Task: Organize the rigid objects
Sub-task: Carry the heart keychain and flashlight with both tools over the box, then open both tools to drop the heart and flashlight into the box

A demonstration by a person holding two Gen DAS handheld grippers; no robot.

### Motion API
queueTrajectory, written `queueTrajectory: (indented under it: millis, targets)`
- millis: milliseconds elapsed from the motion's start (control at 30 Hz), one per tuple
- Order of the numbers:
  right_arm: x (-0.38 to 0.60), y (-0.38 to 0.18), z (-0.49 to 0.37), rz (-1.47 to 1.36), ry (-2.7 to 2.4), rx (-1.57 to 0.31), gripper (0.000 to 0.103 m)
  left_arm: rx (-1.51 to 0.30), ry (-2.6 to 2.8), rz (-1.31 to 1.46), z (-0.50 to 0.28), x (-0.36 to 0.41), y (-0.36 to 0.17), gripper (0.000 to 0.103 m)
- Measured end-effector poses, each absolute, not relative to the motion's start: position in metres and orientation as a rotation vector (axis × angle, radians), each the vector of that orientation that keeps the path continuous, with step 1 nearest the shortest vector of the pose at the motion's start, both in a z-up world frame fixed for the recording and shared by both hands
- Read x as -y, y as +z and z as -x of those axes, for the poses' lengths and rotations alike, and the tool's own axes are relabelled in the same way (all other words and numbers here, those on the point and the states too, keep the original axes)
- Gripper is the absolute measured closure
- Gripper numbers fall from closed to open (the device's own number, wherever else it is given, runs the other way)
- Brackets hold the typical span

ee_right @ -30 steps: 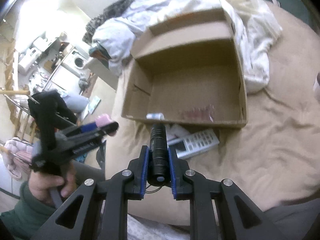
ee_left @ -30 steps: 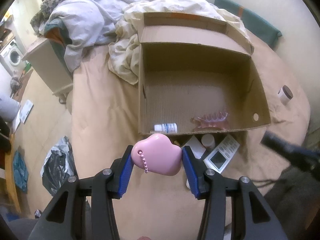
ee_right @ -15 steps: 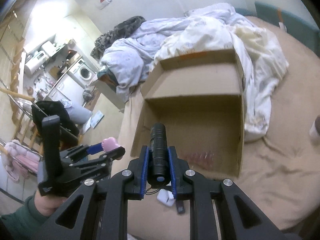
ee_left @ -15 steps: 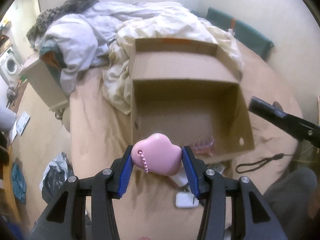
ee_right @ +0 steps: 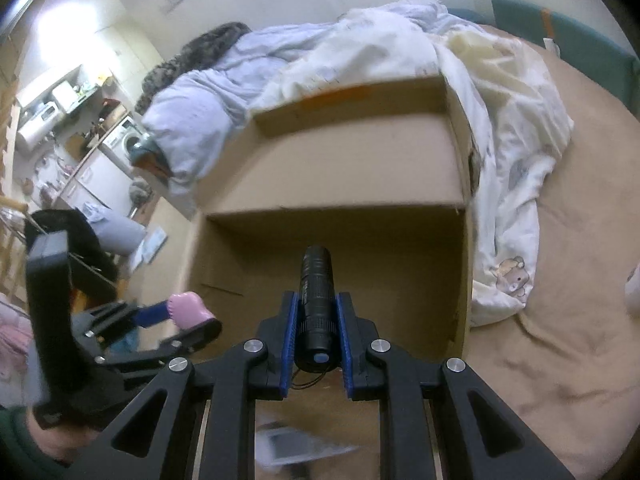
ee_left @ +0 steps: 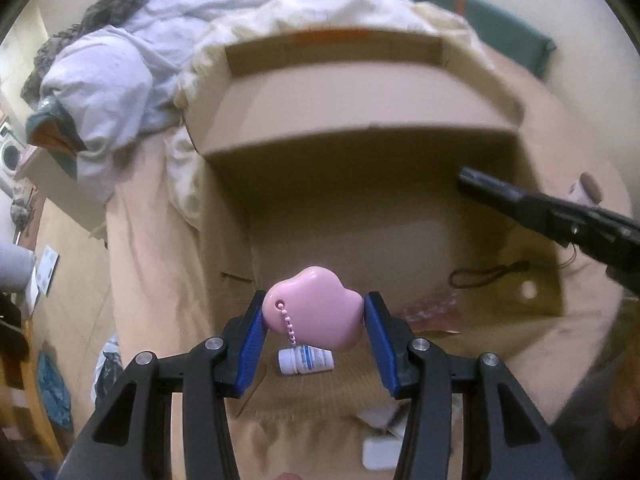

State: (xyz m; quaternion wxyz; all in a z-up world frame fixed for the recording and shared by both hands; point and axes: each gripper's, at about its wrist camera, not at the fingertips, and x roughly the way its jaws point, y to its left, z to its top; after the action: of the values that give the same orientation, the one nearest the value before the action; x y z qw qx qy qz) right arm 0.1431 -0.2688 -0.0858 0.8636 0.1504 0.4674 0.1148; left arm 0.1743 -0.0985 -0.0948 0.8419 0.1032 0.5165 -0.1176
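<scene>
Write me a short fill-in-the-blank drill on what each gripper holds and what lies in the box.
1. The left gripper is shut on a ____ cloud-shaped charm with a bead chain.
2. The right gripper clamps a black ____ between its blue fingers.
3. A small white ____ lies on its side inside the cardboard box.

Missing words: pink; flashlight; bottle

Black tool, blue pads

Motion blur smears the cardboard box and a white object (unidentifiable); the small white bottle's label is unreadable.
</scene>
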Motion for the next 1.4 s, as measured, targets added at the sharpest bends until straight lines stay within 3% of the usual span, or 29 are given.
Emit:
queueTrajectory:
  millis: [600,933,1033,1133,1233,1333,1400]
  targets:
    - [0.249,-0.154,-0.168,-0.193,0.172,-1.241,0.083,-1.132,-0.212,-0.354,-0.183,0.117,-0.150,0.059]
    - [0.250,-0.153,-0.169,-0.223,0.175,-1.238,0.081,-1.151,-0.204,-0.327,-0.190,0.111,-0.149,0.058]
    - [0.250,-0.154,-0.172,-0.242,0.185,-1.253,0.067,-1.158,-0.202,-0.325,-0.190,0.111,-0.150,0.058]
    - [0.250,-0.150,-0.171,-0.267,0.213,-1.234,0.043,-1.162,-0.211,-0.325,-0.190,0.113,-0.150,0.057]
    - [0.251,-0.139,-0.169,-0.283,0.223,-1.192,0.036,-1.150,-0.217,-0.310,-0.190,0.112,-0.146,0.026]
    - [0.256,-0.128,-0.170,-0.338,0.255,-1.135,0.021,-1.119,-0.208,-0.290,-0.187,0.112,-0.138,0.016]
    - [0.255,-0.121,-0.168,-0.369,0.293,-1.092,0.006,-1.112,-0.210,-0.275,-0.187,0.112,-0.134,0.000]
